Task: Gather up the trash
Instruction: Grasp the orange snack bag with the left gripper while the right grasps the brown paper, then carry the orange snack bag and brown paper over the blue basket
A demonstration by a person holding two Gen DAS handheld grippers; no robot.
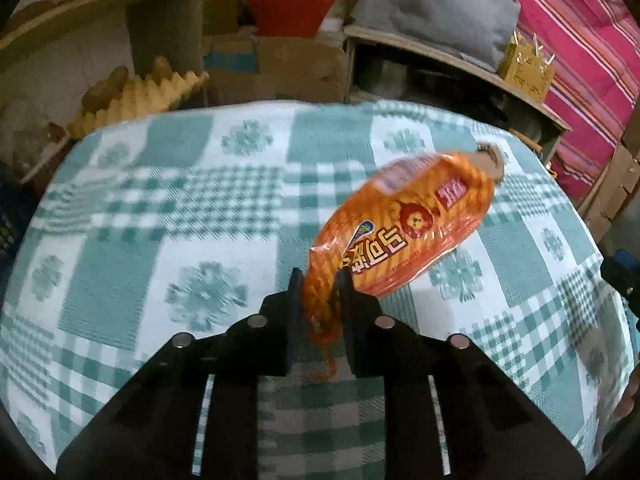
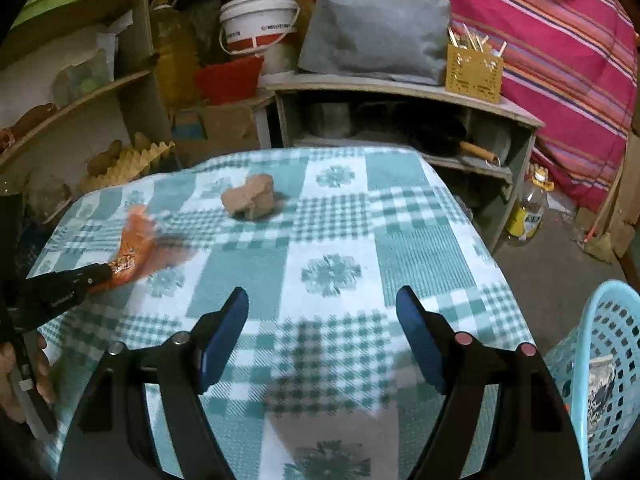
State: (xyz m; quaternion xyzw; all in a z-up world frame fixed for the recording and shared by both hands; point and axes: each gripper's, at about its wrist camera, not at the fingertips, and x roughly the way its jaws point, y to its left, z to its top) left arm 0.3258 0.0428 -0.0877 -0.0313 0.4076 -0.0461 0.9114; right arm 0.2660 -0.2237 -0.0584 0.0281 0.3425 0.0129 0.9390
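Glossy, crinkled plastic on the orange snack wrapper [image 1: 404, 232]. Woven, matt cloth over the bench [image 2: 344, 216] — green and white checks. Crumpled brown paper [image 2: 250, 197], dull. Perforated pale-blue plastic basket [image 2: 608, 344] — smooth. Matt black plastic on the right tool [image 2: 322, 300].

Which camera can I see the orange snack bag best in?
The left wrist view. There the orange snack bag fills the middle, print readable, its crumpled end pinched in the left gripper. In the right wrist view the bag is a small, blurred streak at the left edge of the table.
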